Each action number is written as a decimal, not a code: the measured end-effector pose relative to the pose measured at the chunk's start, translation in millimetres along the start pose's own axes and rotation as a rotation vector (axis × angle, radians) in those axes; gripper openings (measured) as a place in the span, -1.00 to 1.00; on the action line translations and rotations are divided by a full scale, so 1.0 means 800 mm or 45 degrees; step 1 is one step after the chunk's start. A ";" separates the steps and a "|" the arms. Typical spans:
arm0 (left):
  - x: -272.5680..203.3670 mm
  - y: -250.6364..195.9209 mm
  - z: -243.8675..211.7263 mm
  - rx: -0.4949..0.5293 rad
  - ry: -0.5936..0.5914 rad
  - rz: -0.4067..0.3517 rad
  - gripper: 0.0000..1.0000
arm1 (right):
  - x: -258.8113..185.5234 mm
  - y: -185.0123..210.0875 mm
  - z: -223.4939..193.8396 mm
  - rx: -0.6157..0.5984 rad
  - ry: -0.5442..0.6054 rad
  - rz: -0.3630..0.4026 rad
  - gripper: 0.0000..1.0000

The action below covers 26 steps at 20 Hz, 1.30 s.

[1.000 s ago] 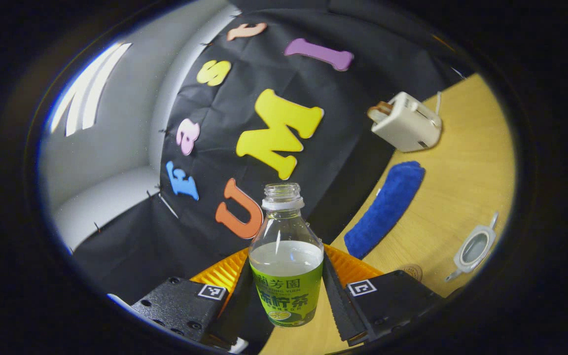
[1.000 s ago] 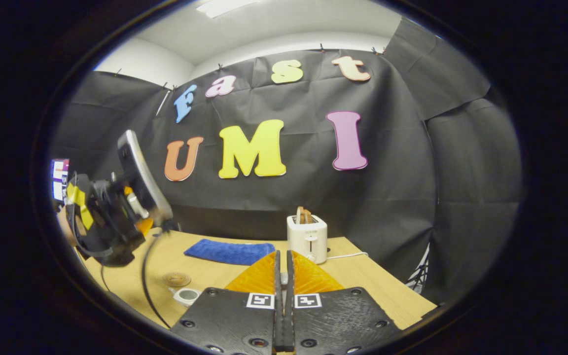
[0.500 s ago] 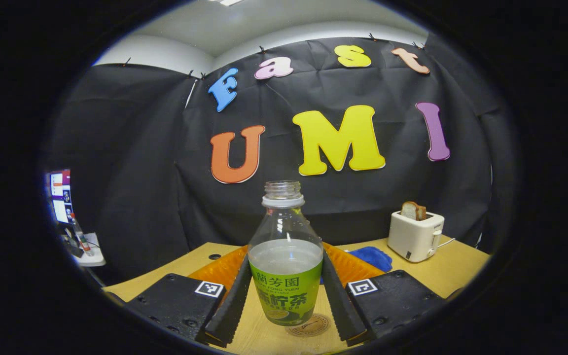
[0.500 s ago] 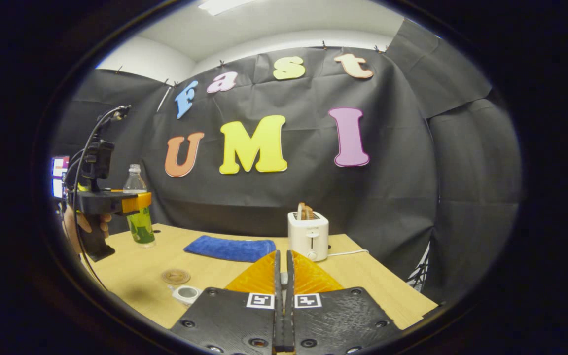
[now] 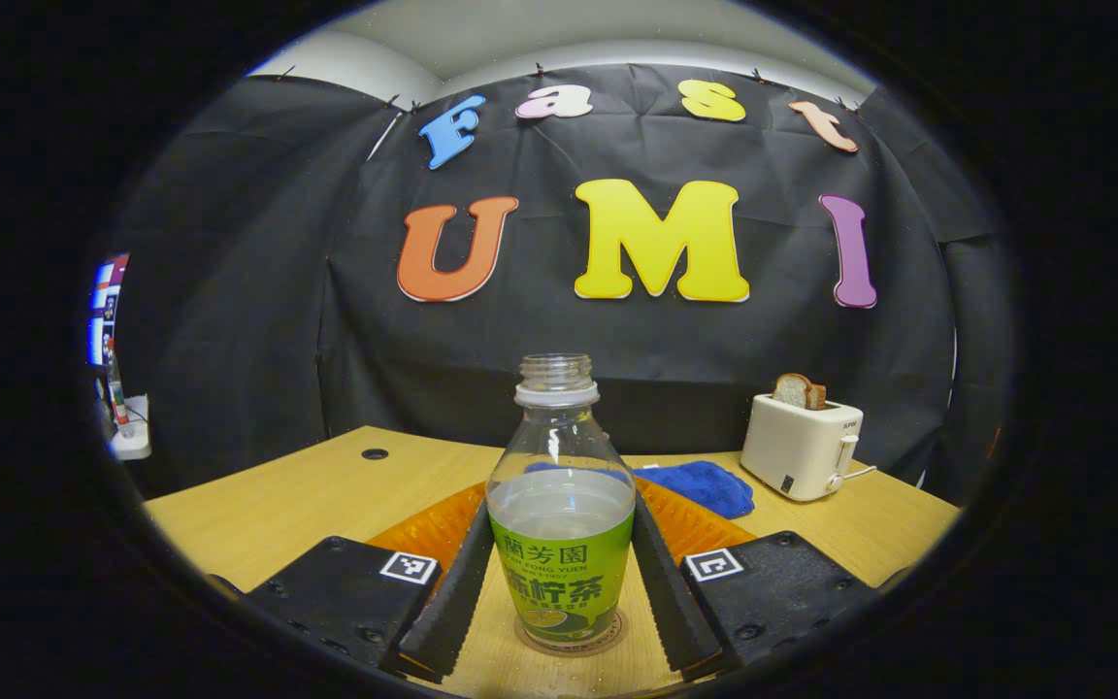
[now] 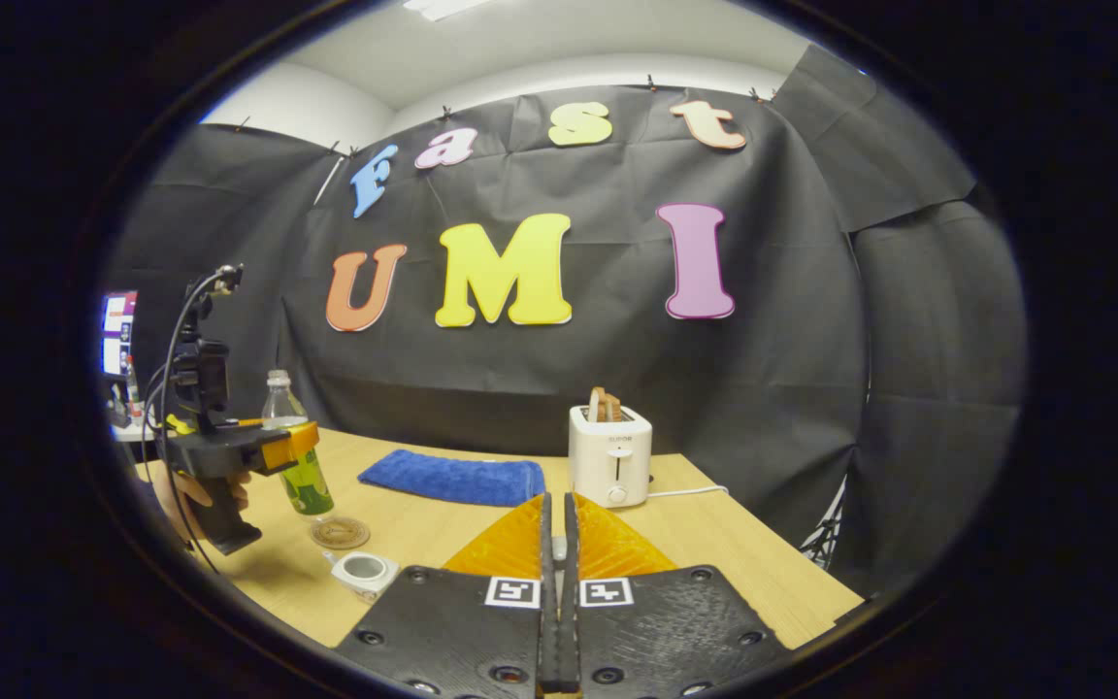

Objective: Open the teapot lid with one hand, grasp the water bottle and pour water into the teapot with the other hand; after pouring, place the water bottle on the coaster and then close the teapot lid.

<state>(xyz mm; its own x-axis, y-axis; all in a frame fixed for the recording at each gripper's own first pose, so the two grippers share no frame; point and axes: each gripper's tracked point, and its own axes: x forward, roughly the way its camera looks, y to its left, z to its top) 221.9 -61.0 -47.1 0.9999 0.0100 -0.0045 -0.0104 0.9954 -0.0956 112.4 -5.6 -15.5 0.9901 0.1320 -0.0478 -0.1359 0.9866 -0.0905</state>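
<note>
Pouring looked finished as I held the water bottle between my left tool's fingers, just above the coaster, teapot still lidless below my tightly closed right tool.

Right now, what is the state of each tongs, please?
Left tongs: closed on the water bottle, held upright over the coaster.
Right tongs: closed; whether they hold anything cannot be told.

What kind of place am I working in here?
Probably a staged recording booth, not a real kitchen: black cloth wall behind a light wooden table, with props like a white toaster holding bread and a folded blue towel.
</note>
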 end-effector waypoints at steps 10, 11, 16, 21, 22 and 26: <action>0.022 -0.009 -0.027 0.035 0.035 -0.033 0.58 | 0.010 0.015 -0.018 -0.029 0.047 0.014 -1.00; 0.020 -0.011 -0.029 0.040 0.041 -0.038 0.60 | 0.010 0.016 -0.018 -0.030 0.047 0.013 -1.00; 0.007 -0.020 -0.003 0.083 -0.013 -0.071 0.75 | 0.010 0.013 -0.020 -0.014 0.053 0.013 -1.00; -0.023 -0.027 0.052 0.102 -0.084 -0.104 0.89 | 0.012 0.029 -0.023 -0.033 0.058 0.034 -1.00; -0.032 -0.031 0.064 0.098 -0.095 -0.124 0.89 | 0.011 0.034 -0.023 -0.042 0.058 0.044 -1.00; -0.078 -0.013 0.100 0.160 -0.145 -0.068 0.89 | 0.011 0.059 -0.021 -0.039 0.050 0.103 -0.99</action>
<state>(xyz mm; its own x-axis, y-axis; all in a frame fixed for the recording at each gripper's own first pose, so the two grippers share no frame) 160.3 -64.3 34.2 0.9931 -0.0392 0.1107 0.0358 0.9988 0.0326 113.9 40.3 -37.3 0.9737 0.2071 -0.0948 -0.2174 0.9693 -0.1152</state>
